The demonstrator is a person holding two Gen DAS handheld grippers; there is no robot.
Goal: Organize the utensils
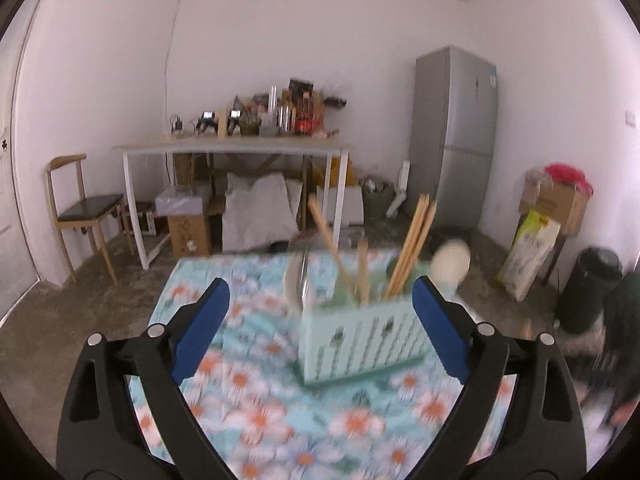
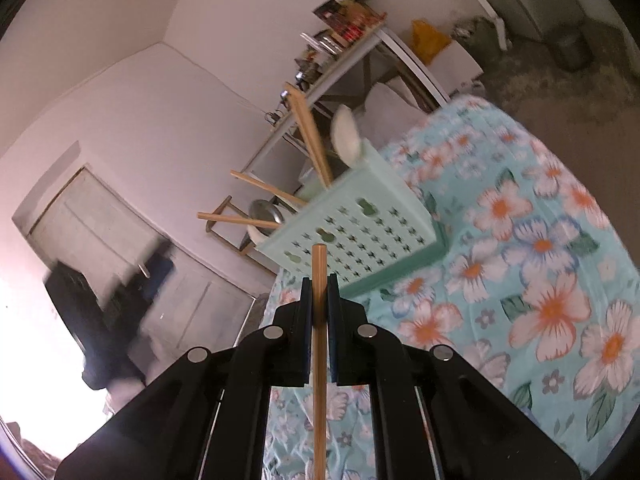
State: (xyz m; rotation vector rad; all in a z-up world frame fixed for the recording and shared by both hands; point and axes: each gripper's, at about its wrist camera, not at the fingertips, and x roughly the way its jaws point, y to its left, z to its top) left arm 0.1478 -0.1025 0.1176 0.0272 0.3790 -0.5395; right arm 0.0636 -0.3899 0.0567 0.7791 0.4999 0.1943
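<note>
While the right gripper (image 2: 319, 280) is pinching a single pale wooden chopstick (image 2: 319, 344) between its blue pads, the mint-green perforated plastic utensil caddy (image 2: 352, 232) is standing just ahead of it on the floral turquoise tablecloth (image 2: 540, 280). The caddy is already holding several wooden chopsticks (image 1: 408, 248), a white spoon (image 1: 450, 266) and something metal — too blurred to name. The left gripper (image 1: 320, 312) is hovering near the caddy's front face with its fingers spread wide, grasping nothing. Risks, as judged: the loaded sticks are leaning outward at odd angles, so the incoming chopstick may be striking them or the rim and skidding off; the caddy is light and unbraced — a sideways nudge may be tipping it.
</note>
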